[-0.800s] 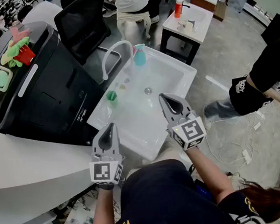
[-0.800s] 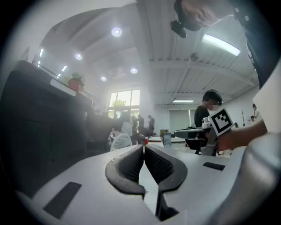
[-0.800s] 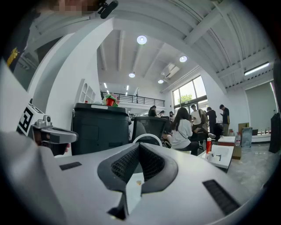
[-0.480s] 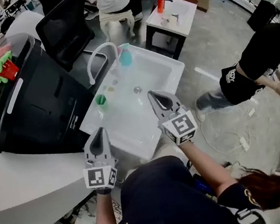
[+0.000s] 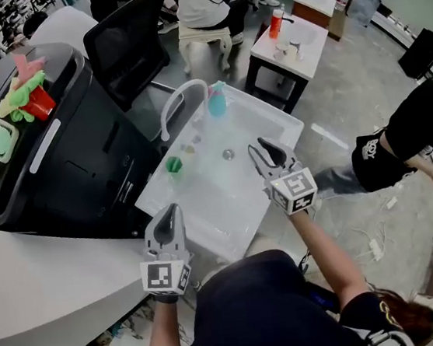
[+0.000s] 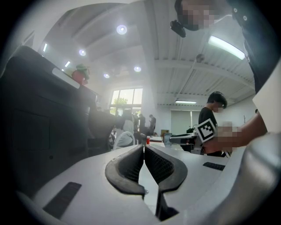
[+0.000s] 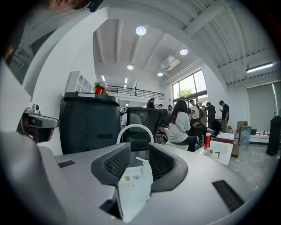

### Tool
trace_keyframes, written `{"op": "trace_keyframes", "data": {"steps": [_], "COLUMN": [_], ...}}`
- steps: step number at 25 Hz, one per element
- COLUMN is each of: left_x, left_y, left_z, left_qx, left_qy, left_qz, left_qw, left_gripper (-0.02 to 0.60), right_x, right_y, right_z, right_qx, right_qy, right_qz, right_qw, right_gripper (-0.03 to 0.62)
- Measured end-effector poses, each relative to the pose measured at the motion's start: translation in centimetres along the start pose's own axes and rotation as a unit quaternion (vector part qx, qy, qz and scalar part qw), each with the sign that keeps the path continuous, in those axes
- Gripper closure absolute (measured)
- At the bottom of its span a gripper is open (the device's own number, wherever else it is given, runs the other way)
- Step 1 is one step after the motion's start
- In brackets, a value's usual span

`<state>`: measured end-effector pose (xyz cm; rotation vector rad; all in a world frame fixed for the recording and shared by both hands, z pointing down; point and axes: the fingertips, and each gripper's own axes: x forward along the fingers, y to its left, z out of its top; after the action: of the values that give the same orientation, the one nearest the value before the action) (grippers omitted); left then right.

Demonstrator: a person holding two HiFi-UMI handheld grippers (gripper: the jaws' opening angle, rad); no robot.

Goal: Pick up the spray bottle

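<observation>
The blue spray bottle (image 5: 216, 100) stands upright at the far corner of the white sink (image 5: 207, 224), beside the white arched faucet (image 5: 179, 102). My right gripper (image 5: 260, 148) hovers over the sink's right side, well short of the bottle. Its jaws stand apart with nothing between them. In the right gripper view (image 7: 139, 151) the bottle (image 7: 144, 166) shows small through the gap. My left gripper (image 5: 174, 209) hangs by the sink's near rim. In the left gripper view (image 6: 144, 148) its pads meet and hold nothing.
A green cup (image 5: 173, 165) sits on the sink's left ledge. A big black machine (image 5: 58, 160) with red and green toys stands at the left. Behind are a black chair (image 5: 131, 38), a seated person (image 5: 207, 1) and a small white table (image 5: 294, 41). Another person (image 5: 408, 137) stands at the right.
The head camera has swung about. My right gripper has edged a little farther over the sink, past the drain. The left gripper has stayed by the near rim.
</observation>
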<state>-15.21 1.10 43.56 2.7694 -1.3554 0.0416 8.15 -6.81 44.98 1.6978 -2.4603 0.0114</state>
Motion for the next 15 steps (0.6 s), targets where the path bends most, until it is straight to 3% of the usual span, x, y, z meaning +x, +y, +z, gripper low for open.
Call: {"op": "trace_keyframes", "data": {"steps": [6, 10, 15], "left_x": [3.0, 5.4, 8.5], "left_y": [1.3, 1.3, 0.7], "left_z": [0.2, 0.2, 0.0], "left_qx": [-0.006, 0.003, -0.003], "left_qy": [0.003, 0.013, 0.022], "left_qz": [0.027, 0.027, 0.015], "left_qw": [0.9996, 0.9996, 0.9996], "left_gripper": [0.557, 0.557, 0.557], "right_x": [7.4, 12.3, 18.4], "right_y": [-5.8, -8.4, -9.5], "right_z": [-2.2, -3.5, -5.2], "right_qx": [-0.043, -0.054, -0.106], "right_qy": [0.022, 0.032, 0.061], "right_qz": [0.048, 0.074, 0.146], "right_qw": [0.998, 0.995, 0.982], "right_gripper": [0.364, 0.320, 0.273]}}
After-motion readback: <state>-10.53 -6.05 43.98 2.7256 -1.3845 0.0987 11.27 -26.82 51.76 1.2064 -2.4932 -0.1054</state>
